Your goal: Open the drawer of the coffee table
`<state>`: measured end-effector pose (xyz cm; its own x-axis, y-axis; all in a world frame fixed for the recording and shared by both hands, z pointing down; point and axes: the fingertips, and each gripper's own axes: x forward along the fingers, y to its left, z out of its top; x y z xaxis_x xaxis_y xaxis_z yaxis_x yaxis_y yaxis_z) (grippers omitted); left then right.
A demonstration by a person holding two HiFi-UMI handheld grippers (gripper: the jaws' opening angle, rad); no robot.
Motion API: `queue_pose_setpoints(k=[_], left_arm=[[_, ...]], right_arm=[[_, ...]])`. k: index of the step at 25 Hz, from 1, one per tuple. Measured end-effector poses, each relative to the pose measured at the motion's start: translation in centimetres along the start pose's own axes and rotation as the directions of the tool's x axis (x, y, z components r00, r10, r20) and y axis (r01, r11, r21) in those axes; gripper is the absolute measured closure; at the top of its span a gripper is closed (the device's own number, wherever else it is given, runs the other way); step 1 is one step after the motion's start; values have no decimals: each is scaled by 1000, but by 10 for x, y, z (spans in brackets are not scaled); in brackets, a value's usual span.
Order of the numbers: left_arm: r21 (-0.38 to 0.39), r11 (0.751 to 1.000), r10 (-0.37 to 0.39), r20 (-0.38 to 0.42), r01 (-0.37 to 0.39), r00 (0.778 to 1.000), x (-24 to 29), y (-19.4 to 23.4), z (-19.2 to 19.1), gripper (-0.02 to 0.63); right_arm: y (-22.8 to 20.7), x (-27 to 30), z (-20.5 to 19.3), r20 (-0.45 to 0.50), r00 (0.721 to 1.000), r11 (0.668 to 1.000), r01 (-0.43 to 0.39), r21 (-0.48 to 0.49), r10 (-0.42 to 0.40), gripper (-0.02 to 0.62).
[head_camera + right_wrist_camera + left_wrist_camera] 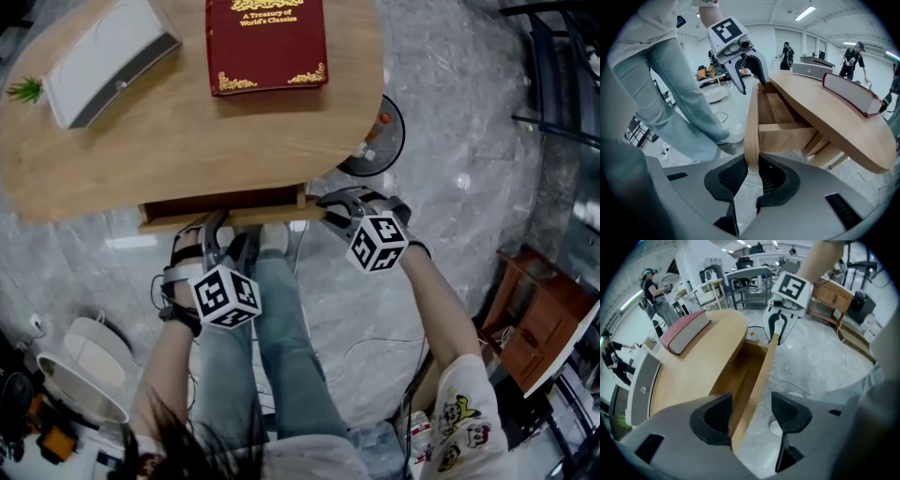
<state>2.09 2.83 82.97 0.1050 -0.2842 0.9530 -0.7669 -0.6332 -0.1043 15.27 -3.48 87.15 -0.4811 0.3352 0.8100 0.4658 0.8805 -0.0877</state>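
The wooden coffee table has its drawer pulled a little way out from under the top. My right gripper is at the right end of the drawer front. In the right gripper view its jaws are shut on that panel's edge, with both pads pressed against the wood. My left gripper is near the left end of the drawer front. Its jaws straddle the panel and stand open, with a gap on the right side. The drawer's inside looks bare.
A red book, a white and grey box and a small green plant lie on the tabletop. The person's legs stand just in front of the drawer. A round black object and a wooden cabinet are on the floor to the right.
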Motion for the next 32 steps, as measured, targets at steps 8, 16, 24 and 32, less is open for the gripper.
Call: queue_pose_setpoints(k=[8,16,24,32], left_arm=[[274,962,10,-85,13,996,27,0,-14,464],[336,940,-30,-90,58,996,26,-9,-16,532],[328,938,-89,-93,115,992,18,-53,-28,538],[328,933,-119,-108,149,987,13,-77,-39,540]], right_arm=[[1,-1,0,-36,999,1000,-9,-2,9,531],[4,0,-1,-67,998,1000,-19,11,20,531],[47,2,-7,-107,992,997,-71,-4,70,529],[77,6,-7,-134,986,995,-99,-10,97,528]])
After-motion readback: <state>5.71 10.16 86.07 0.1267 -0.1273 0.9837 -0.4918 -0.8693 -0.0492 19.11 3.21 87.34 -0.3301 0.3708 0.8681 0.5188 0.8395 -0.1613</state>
